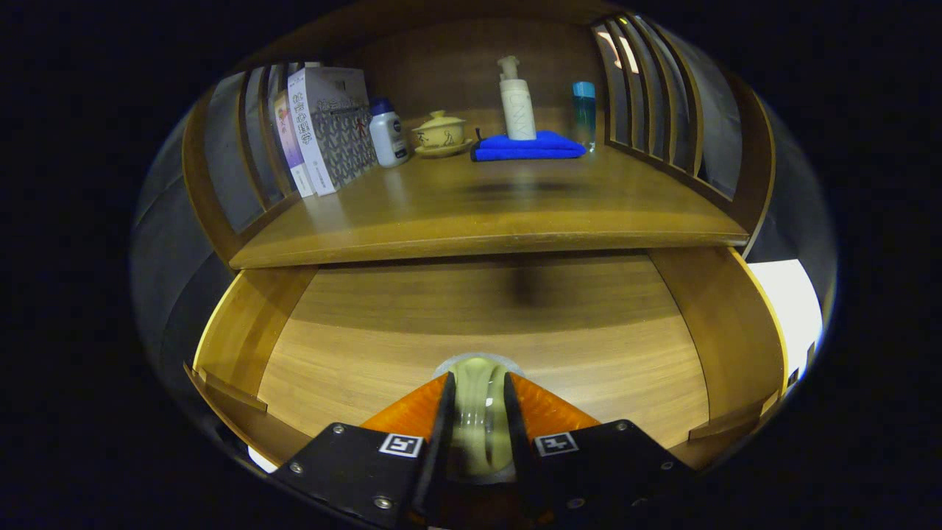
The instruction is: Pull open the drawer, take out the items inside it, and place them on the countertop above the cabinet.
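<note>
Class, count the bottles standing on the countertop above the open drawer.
3: a white bottle beside the books, a pump bottle on the blue cloth, a blue bottle just right of it.

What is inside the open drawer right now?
The drawer shows bare wooden floor, apart from a pale translucent bottle clamped in the gripper over its front. The back, under the countertop, is hidden.

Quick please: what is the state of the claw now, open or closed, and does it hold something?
Claw: closed on a pale, glossy item clamped between both fingers, above the open drawer.
</note>
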The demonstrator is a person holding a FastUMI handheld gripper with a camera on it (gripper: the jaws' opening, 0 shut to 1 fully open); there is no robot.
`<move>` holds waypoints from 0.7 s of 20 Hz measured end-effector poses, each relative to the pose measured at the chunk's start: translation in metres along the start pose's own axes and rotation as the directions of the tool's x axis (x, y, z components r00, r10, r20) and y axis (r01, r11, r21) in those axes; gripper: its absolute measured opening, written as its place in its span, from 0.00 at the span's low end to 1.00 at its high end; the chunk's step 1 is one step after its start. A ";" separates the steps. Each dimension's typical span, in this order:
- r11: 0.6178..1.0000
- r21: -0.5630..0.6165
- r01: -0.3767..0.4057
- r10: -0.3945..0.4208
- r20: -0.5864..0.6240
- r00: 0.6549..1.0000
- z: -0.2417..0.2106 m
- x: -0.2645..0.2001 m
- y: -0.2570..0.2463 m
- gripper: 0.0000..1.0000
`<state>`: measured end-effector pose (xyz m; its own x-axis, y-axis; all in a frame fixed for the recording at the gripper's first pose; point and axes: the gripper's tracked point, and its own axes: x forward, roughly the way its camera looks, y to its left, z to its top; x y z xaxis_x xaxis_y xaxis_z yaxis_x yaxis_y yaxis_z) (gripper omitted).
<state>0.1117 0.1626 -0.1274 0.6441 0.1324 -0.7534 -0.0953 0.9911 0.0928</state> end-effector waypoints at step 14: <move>0.996 -0.055 -0.074 0.085 0.231 0.969 0.045 -0.044 0.010 0.17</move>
<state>0.1166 0.1675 -0.0642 0.7917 0.2152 -0.5718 -0.1840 0.9764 0.1127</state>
